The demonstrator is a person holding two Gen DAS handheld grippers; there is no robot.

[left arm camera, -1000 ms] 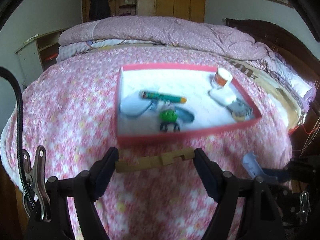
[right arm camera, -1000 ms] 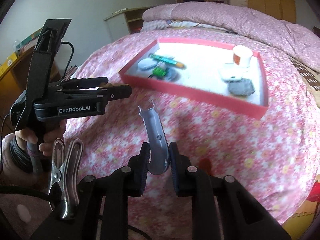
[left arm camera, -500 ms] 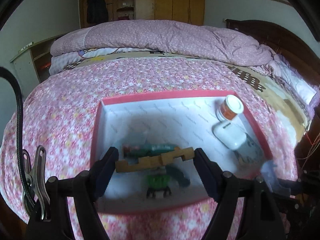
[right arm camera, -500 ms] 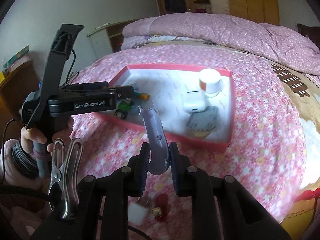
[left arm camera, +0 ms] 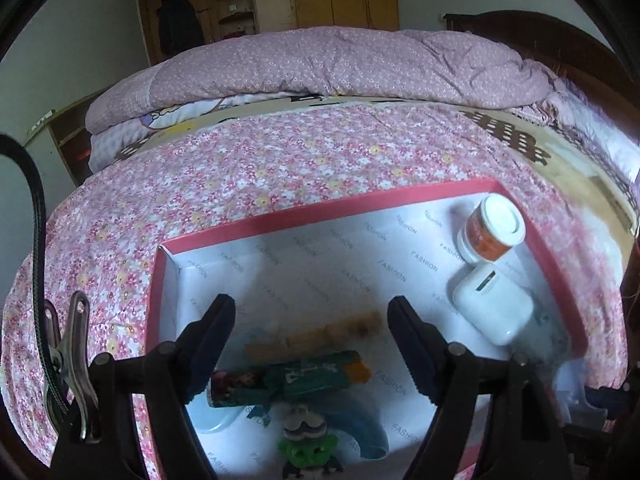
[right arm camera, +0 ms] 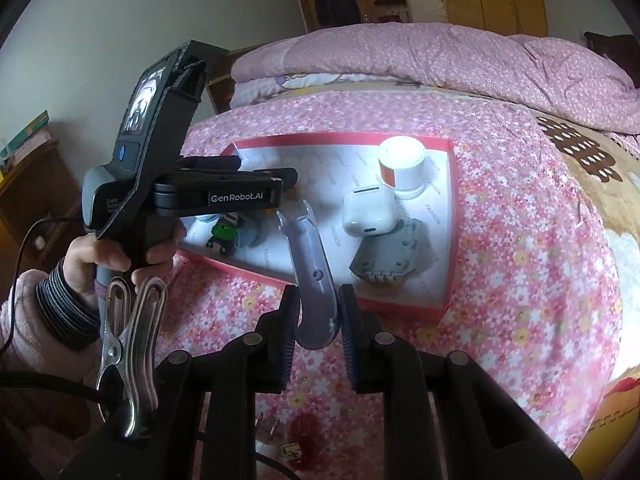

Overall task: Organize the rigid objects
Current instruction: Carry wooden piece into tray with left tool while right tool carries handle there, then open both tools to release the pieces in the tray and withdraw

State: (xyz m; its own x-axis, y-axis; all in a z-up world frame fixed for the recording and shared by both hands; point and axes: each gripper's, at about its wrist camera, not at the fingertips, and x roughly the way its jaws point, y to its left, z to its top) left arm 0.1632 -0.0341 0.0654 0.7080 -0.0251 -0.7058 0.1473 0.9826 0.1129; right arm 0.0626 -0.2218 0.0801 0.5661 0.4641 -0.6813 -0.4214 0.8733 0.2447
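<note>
Looking along the left tongs (left arm camera: 310, 344), the two black fingers are seen standing apart above a red-rimmed tray (left arm camera: 360, 202) that lies on the flowered bed (left arm camera: 240, 168). The jaws have just been opening, and the wooden block (left arm camera: 316, 336), blurred, is seen between the two fingers but touched by neither; whether it rests on the tray floor cannot be told. Just below it in the picture lies a green marker (left arm camera: 288, 380) with an orange cap, and nearer the camera a green toy figure (left arm camera: 308, 446) is seen beside a blue curved piece (left arm camera: 360, 432). In the tray's right part a white-lidded jar (left arm camera: 494, 232) with an orange label is seen, with a white earbud case (left arm camera: 494, 304) touching it on the near side.

From the right wrist view, the right tongs (right arm camera: 318, 320) are seen clamped on the rounded lower end of a pale lilac plastic handle (right arm camera: 310, 264), which stands nearly upright between the pads, its forked tip pointing towards the tray (right arm camera: 448, 216). The held handle is over the tray's near rim. Inside the tray, the jar (right arm camera: 402, 168), the earbud case (right arm camera: 370, 212) and a grey plate with holes (right arm camera: 390, 260) are seen in a row, touching one another. At the left, a hand (right arm camera: 108, 252) in a pink sleeve is seen gripping the left tongs (right arm camera: 280, 180) over the tray's left end.
</note>
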